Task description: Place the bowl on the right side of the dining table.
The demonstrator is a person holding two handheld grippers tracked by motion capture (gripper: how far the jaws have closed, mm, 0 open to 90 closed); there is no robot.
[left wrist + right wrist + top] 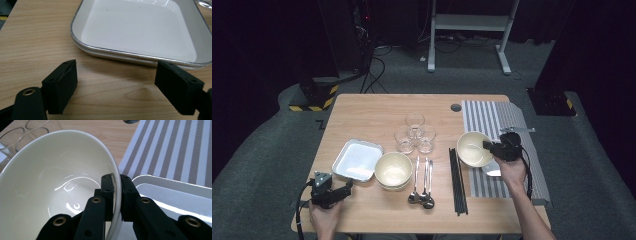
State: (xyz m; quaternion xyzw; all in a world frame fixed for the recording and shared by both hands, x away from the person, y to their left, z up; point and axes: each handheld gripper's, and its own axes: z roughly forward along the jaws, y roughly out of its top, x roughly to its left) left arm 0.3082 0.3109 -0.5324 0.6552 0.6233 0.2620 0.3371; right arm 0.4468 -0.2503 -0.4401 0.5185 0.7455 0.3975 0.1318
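My right gripper (116, 187) is shut on the rim of a cream bowl (57, 180), one jaw inside and one outside. In the high view that cream bowl (473, 148) hangs tilted at the left edge of the striped mat (492, 117), with the right gripper (490, 146) at its right rim. A white square plate (175, 195) lies on the mat just beyond the jaws. My left gripper (116, 85) stands open over bare wood in front of a white square tray (140, 27); in the high view the left gripper (346, 187) sits near the front left corner.
A second cream bowl (393, 169) rests right of the white tray (357, 159). Three clear glasses (415, 132) cluster at mid table. Spoons (422, 182) and black chopsticks (457, 180) lie in front. A round grommet (455, 107) sits at the back edge.
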